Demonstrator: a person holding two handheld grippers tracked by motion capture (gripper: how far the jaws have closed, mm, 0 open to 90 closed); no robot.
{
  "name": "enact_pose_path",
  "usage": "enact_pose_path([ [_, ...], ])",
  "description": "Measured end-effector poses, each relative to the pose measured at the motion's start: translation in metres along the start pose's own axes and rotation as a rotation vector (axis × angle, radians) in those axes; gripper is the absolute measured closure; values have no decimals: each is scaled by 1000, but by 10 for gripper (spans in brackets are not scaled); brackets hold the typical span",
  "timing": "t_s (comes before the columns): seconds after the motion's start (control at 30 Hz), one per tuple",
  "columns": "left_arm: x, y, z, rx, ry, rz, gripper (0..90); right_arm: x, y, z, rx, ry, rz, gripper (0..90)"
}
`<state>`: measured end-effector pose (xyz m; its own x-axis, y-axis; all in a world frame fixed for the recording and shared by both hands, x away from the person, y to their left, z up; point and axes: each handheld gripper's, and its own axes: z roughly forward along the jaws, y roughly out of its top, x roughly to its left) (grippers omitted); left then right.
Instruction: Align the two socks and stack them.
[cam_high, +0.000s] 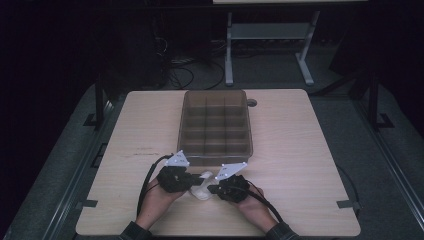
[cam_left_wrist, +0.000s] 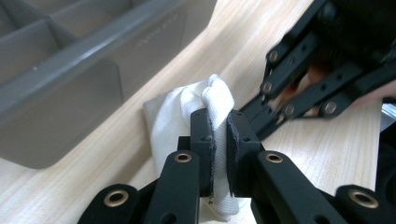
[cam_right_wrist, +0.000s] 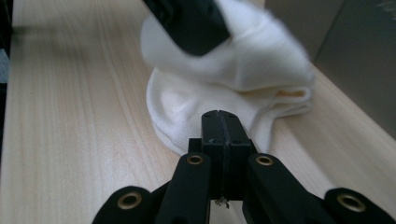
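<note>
**Two grippers at one white cloth**

While our hands rest low at the near edge of the table (cam_high: 300, 150), we hold both grippers against a small white cloth (cam_high: 202, 186) that lies between them. Our left gripper (cam_left_wrist: 218, 140) pinches a raised fold of that cloth: the fabric stands squeezed between its two black pads, bunching above the tips and hanging out below them. Just past those tips, to the right, the linkage of our right gripper (cam_right_wrist: 219, 128) crosses the left gripper view. The right gripper's jaws are pressed fully together (no gap shows between the pads), and its tip sits at the near edge of the cloth, which spreads in soft layers straight ahead of it; whether any fabric is caught there we cannot tell. Beyond both grippers, close behind the cloth, stands a grey compartment tray (cam_high: 215, 95), its near wall rising just to the left of the left gripper's tips.
</note>
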<state>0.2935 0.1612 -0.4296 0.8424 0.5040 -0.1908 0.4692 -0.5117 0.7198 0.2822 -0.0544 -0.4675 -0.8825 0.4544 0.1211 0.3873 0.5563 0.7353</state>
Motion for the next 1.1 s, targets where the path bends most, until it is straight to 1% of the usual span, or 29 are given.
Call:
enact_pose_path([
  [0.03,-1,0,2,8,0,4,830,-1,0,-4,-5,0,-2,896],
  [0.07,-1,0,4,13,1,5,830,-2,-1,-8,-12,-1,9,896],
  [0.13,-2,-1,8,24,0,7,830,-5,-3,-18,-23,-16,8,894],
  [0.2,-2,-3,13,43,-1,10,830,-7,-7,-26,-35,-25,14,866],
  [0.27,-3,-4,16,57,7,19,829,-11,-11,-34,-42,-38,23,829],
  [0.33,-5,-5,19,68,8,22,829,-16,-16,-43,-53,-52,36,767],
  [0.4,-6,-6,23,82,13,35,828,-21,-20,-49,-54,-65,47,713],
  [0.43,-8,-6,24,84,14,32,828,-23,-23,-53,-55,-76,59,666],
  [0.47,-8,-7,26,88,11,33,828,-25,-26,-57,-59,-91,59,614],
  [0.53,-9,-7,27,89,11,34,825,-30,-34,-64,-57,-113,76,538],
  [0.6,-8,-7,26,91,8,37,817,-35,-42,-71,-57,-145,88,469],
  [0.63,-8,-8,26,85,2,30,812,-39,-47,-76,-54,-167,94,435],
  [0.67,-8,-8,25,78,-1,24,806,-42,-53,-82,-62,-194,112,394],
  [0.77,-8,-7,21,58,-4,25,786,-51,-66,-97,-74,-245,149,307],
  [0.8,-8,-7,19,53,-5,24,767,-54,-71,-102,-83,-255,171,277],
  [0.83,-8,-7,18,46,-2,24,748,-56,-75,-105,-85,-267,181,249],
  [0.87,-8,-6,16,39,-5,20,715,-59,-79,-108,-80,-284,196,220],
  [0.9,-8,-6,14,32,-8,16,696,-61,-82,-111,-74,-291,208,201],
  [0.93,-8,-6,13,26,-7,14,675,-63,-87,-113,-70,-303,221,164],
  [1.0,-8,-6,9,6,-13,11,632,-67,-93,-115,-61,-325,231,138],
  [1.03,-8,-5,6,-7,-13,9,622,-68,-95,-116,-55,-335,240,138],
  [1.07,-8,-5,4,-15,-14,10,620,-70,-98,-117,-50,-354,247,135],
  [1.1,-9,-4,2,-28,-16,9,619,-72,-100,-117,-46,-361,247,133],
])
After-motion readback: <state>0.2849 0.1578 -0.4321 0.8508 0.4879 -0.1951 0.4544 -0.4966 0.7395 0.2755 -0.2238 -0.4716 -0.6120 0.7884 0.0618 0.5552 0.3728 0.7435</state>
